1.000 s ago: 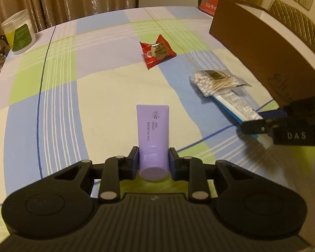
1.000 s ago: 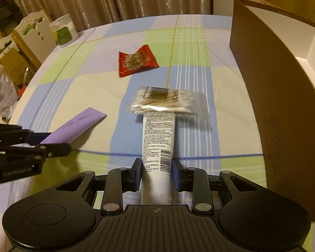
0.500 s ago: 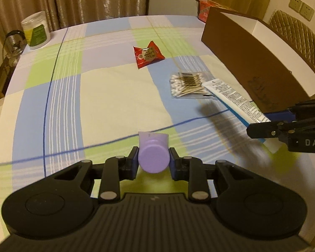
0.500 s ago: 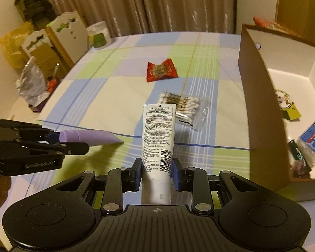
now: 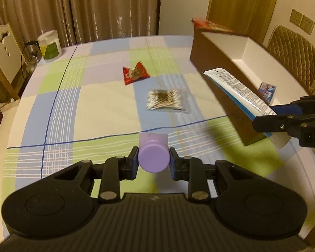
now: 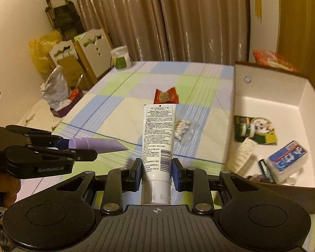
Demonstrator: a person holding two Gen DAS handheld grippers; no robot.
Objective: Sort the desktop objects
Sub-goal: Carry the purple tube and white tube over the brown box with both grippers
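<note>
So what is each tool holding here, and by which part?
The left tool grips the purple tube at its cap end. The right tool grips the white tube near its cap end, both lifted clear.

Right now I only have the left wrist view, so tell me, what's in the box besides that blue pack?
Observer: A green packet lies on the floor of the box, farther back than the blue pack.
Operator: Is the right gripper clamped on the white tube?
Observer: Yes, the right gripper is shut on the white tube near its cap end, crimped end pointing forward.
Operator: And how does my purple tube sit?
Observer: The left gripper holds the purple tube roughly level, its crimped end pointing toward the white tube.
</note>
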